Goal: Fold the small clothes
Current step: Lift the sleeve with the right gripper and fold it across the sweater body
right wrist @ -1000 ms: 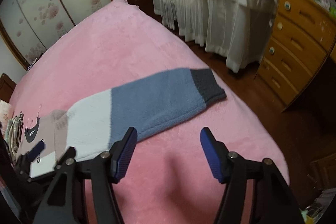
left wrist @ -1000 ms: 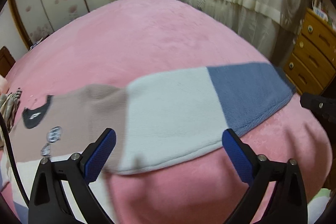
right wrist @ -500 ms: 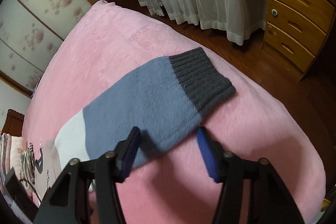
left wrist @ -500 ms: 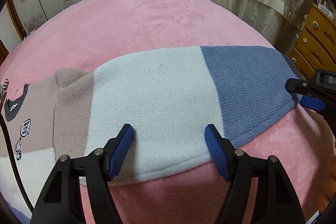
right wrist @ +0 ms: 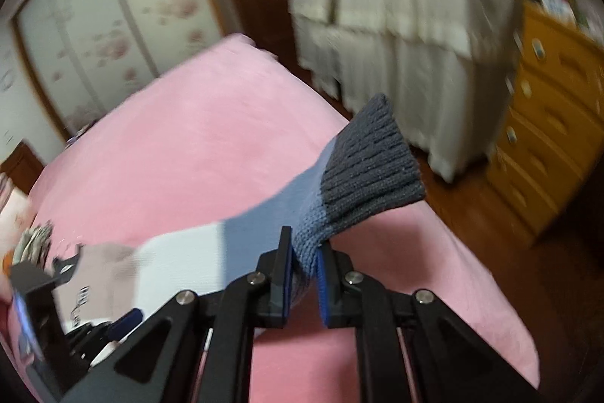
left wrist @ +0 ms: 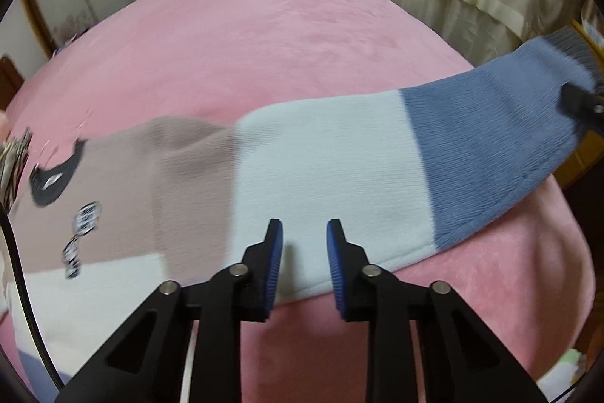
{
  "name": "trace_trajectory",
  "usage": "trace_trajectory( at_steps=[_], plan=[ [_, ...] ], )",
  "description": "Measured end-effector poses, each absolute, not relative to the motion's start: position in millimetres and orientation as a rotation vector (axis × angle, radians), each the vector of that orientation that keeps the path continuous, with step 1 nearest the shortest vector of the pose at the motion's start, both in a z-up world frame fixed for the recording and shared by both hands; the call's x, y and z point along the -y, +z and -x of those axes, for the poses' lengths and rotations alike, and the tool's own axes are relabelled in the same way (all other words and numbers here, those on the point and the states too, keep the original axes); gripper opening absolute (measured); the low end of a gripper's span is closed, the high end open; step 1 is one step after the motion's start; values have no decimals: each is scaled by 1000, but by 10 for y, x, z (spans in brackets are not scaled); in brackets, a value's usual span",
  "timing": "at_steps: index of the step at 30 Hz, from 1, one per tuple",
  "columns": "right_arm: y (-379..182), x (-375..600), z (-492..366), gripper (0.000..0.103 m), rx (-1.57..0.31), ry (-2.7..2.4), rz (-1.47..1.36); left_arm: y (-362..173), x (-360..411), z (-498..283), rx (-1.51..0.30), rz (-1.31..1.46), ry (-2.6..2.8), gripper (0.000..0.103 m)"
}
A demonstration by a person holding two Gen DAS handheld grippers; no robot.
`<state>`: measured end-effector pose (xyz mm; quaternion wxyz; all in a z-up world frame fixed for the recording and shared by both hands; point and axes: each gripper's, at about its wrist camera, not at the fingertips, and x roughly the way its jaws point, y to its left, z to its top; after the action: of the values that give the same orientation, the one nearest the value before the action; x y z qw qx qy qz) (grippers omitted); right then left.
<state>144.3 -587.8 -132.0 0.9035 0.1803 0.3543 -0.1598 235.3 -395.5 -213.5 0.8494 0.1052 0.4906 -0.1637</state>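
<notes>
Right gripper [right wrist: 305, 265] clamped on blue sleeve [right wrist: 302, 214] near grey cuff, lifted off pink bed [right wrist: 170, 157]. Left gripper [left wrist: 304, 252] narrowly parted (gripping nothing) over white band, lower centre.

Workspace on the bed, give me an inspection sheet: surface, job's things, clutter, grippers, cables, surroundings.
Surface: pink blanket covering the bed.
Job's things: sweater lying flat; its sleeve banded white, blue, with a grey cuff raised.
Clutter: patterned cloth at the left edge.
Grippers: right gripper shut on the sleeve near the cuff; left gripper narrowed over the white band, grip unclear.
Cables: black cable at left.
Surroundings: wooden dresser, cream cloth cover, floral wardrobe doors.
</notes>
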Motion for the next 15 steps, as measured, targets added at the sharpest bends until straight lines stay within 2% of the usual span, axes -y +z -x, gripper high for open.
trace_trajectory(
  at_steps=[7,9,15],
  plan=[
    [-619,5038,-1459,10,-638,-148,-277,-1480,3083,-2258,-944,-225,-264,18],
    [-482,4731,-1510,10,-629,-81,-257,-1303,2775,-2236,-910,-226,-222,26],
    [-342,3758,-1684,10,-629,104,-203,-973,1684,-2230,-867,-134,-93,34]
  ],
)
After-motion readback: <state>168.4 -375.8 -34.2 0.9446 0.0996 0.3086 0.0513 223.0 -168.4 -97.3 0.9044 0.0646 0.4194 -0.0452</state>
